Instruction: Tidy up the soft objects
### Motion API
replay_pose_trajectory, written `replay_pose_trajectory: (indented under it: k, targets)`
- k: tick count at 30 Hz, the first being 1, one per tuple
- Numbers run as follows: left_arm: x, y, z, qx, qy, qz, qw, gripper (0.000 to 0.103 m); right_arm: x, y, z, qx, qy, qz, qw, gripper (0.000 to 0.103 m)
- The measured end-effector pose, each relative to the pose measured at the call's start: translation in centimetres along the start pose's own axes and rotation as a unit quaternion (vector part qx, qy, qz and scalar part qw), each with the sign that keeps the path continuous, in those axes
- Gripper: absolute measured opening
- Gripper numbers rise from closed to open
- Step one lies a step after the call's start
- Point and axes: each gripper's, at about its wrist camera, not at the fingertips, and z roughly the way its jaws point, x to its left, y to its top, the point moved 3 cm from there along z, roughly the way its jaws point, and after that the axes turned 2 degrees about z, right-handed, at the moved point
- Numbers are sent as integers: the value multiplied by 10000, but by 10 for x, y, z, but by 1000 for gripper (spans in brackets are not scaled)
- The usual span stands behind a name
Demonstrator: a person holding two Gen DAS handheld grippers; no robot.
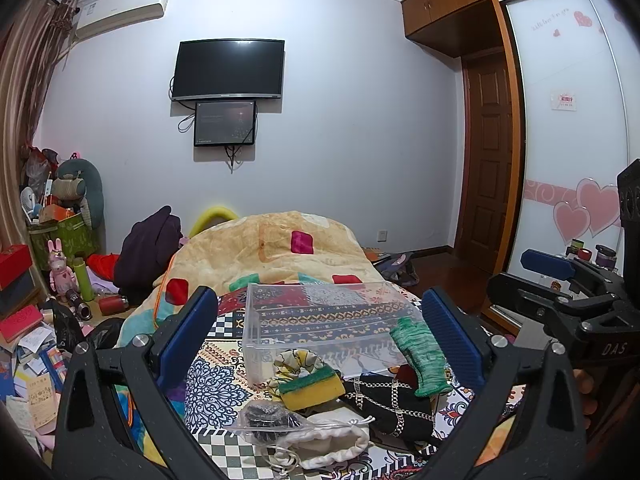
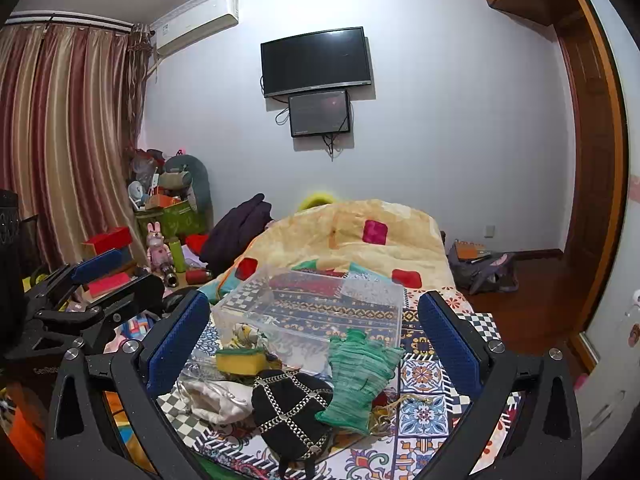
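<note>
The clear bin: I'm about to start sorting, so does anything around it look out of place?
Yes. The clear bin holds nothing, while the soft items lie heaped in front of it. The green knit glove leans against its front wall, partly over the black chain-patterned hat. Both grippers have open jaws, holding nothing.

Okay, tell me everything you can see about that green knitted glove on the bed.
The green glove is a knitted piece in mottled light and dark green, ribbed, soft-looking. It lies flat and tilted: its finger end rests against the near wall of the clear plastic box, its cuff points toward the camera. One edge overlaps the black hat with chain trim. Neither pair of tongs touches it; both are open.
</note>
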Motion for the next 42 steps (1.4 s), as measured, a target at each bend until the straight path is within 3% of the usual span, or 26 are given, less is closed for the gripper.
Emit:
replay_pose_trajectory:
  k: [31,38,42]
  targets:
    - [0,0,0,25,-22,18,10000,103,6,1,0,12,41,19,10000,103]
    - [5,-12,19,506,-195,-24,9985,103,-2,-9,7,258,-14,-21,9997,103]
    - [11,-29,41,974,-146,68,9951,103,-15,-24,20,675,-164,16,9976,103]
